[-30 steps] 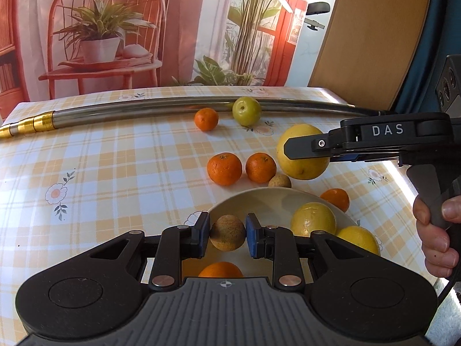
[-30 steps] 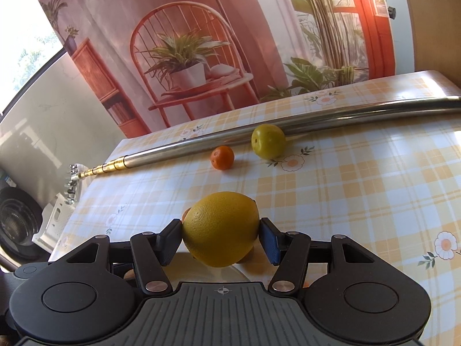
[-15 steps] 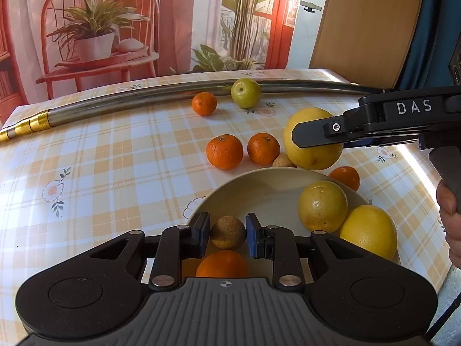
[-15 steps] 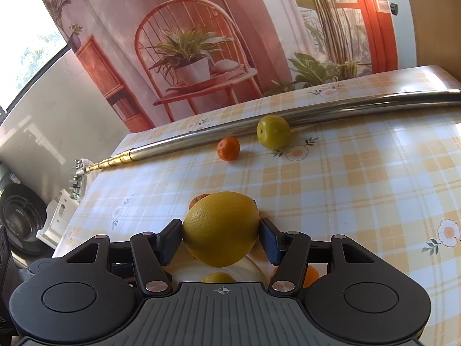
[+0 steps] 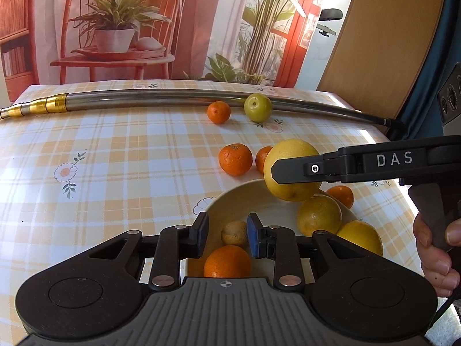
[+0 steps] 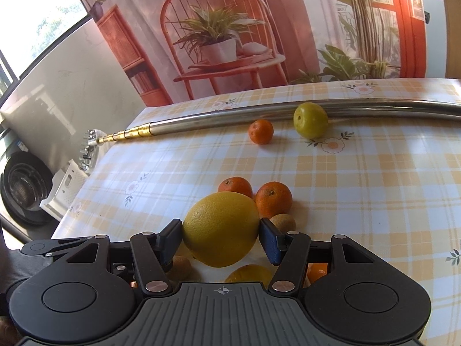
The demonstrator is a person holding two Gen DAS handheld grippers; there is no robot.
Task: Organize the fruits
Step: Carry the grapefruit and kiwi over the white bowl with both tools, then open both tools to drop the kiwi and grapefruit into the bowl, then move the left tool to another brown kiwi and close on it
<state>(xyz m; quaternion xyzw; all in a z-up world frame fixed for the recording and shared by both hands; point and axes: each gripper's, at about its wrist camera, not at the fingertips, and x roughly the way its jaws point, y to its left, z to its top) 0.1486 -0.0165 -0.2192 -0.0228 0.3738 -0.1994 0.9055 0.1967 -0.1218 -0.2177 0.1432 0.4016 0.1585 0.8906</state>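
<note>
Right gripper (image 6: 221, 238): clamped on a large yellow citrus (image 6: 221, 233), one blue pad on each flank — the fruit bulged past the pads toward 12 o'clock.
Large yellow citrus, left wrist view (image 5: 292, 170): held off the table over the bowl's (image 5: 245, 193) rim at about 1 o'clock.
Left gripper (image 5: 227, 235): pads spread, gripping nothing — a small brown fruit (image 5: 234, 233) lay in the bowl between them, clear of both pads as far as could be seen.
Bowl contents: an orange (image 5: 227, 261) at 6 o'clock of the brown fruit; two yellow citrus (image 5: 318, 215) at 3 o'clock.
Tablecloth (image 5: 115, 158): loose oranges (image 5: 234, 159) beyond the bowl; a green fruit (image 5: 257, 111) against a metal pole (image 5: 158, 98) at 12 o'clock.
</note>
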